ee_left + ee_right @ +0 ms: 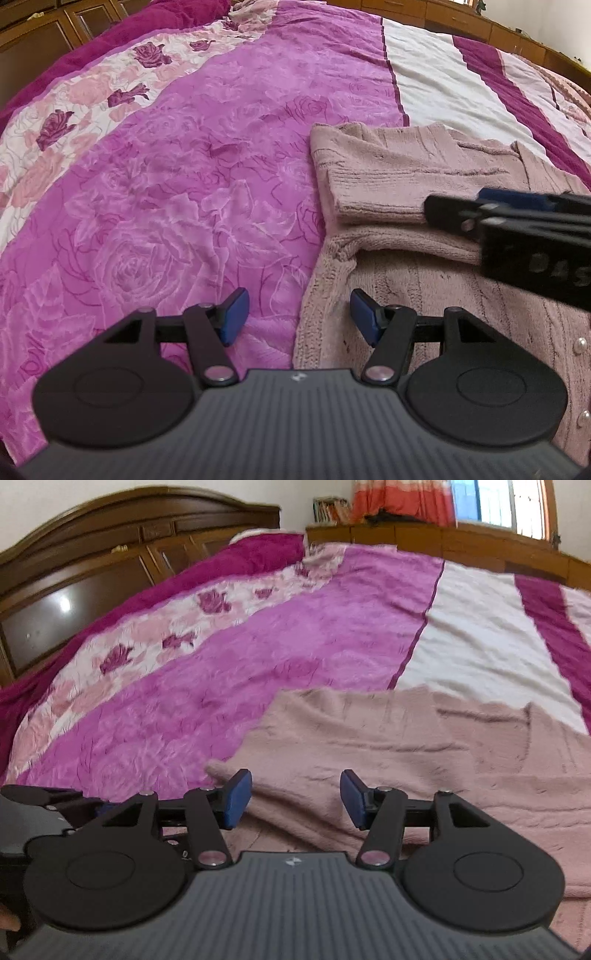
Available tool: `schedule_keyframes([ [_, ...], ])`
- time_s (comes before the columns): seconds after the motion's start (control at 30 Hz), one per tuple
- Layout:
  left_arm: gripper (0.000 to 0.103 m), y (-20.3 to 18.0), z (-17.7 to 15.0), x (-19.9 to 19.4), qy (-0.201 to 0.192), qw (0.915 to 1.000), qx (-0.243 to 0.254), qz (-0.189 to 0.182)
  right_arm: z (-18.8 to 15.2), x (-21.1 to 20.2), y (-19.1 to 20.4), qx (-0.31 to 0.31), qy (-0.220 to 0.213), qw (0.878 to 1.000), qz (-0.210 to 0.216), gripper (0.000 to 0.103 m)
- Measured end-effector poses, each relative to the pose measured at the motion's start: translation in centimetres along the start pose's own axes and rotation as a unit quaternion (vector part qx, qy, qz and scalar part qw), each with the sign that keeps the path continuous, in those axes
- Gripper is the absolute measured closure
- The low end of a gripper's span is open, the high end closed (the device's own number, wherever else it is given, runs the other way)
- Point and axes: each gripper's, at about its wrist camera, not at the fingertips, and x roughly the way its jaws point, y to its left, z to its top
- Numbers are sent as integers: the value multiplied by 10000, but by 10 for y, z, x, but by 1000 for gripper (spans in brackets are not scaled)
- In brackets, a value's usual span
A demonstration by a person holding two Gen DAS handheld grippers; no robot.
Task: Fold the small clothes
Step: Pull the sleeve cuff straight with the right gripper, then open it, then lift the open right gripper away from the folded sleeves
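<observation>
A wide bed (332, 646) fills both views, covered by a plush magenta blanket with a rose pattern (166, 229), which has a pale floral band on one side and white and dark-magenta stripes on the other. A dark carved wooden headboard (92, 554) stands at the far left, and low wooden cabinets run along the far edge under an orange-red curtain (399, 502) and a bright window (498, 502).

The left hand-held gripper (297, 314) hangs with its blue pads about halfway apart and nothing between them. Its left pad is over the blanket and its right pad over the near edge of the dusty-pink knitted cardigan (406, 258), with no visible contact.

The right hand-held gripper (295, 799) also has its blue pads roughly halfway apart and holds nothing; only the cardigan's fabric shows below the gap. In the left wrist view it comes in from the right edge, its black fingers lying over the folded sleeve.

The cardigan (424, 746) lies flat on the bed, mostly on the magenta part, with its far edge reaching the white stripe. One sleeve (369, 184) is folded across the body towards the middle. Small pearl-like buttons (581, 345) run down its front near the right edge of the left wrist view.
</observation>
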Motion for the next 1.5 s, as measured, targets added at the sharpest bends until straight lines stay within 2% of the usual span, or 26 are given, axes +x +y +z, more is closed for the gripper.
schedule_keyframes([
  [0.07,41,1,0,0,-1,10000,-31,-16,0,9,-1,53,148,9998,78,42],
  [0.23,41,1,1,1,4,10000,-69,-39,-7,35,2,-168,476,9986,-176,42],
  [0.27,41,1,0,1,0,10000,-70,-42,-7,38,1,-149,484,9985,-196,46],
  [0.3,41,2,0,1,-5,10000,-72,-45,-7,39,0,-106,446,9986,-248,63],
  [0.4,40,2,0,3,-9,10000,-83,-55,-5,37,-7,124,341,9988,-337,87],
  [0.47,40,3,1,3,-7,9999,-94,-61,-2,29,-14,338,202,9987,-328,95],
  [0.57,40,3,1,4,-5,9999,-107,-75,3,11,-28,638,-167,9966,-489,95],
  [0.77,40,2,0,4,-25,10000,-51,-26,8,-33,-72,1354,-734,9850,-784,95],
  [1.03,40,0,0,5,-35,10000,-14,16,-8,-91,-121,1713,-1236,9656,-1519,95],
  [1.17,40,0,0,5,-37,10000,-9,18,-26,-104,-151,1968,-1178,9569,-1782,95],
  [1.33,40,0,-1,5,-47,10000,19,38,-58,-97,-184,2453,-701,9467,-1969,94],
  [1.37,40,-1,-1,5,-48,10000,26,41,-65,-95,-188,2541,-590,9436,-2041,92],
  [1.43,40,-1,-1,5,-53,10000,45,46,-74,-91,-192,2650,-451,9396,-2120,80],
  [1.5,40,-1,-2,5,-56,10000,52,50,-80,-94,-193,2665,-519,9371,-2195,63],
])
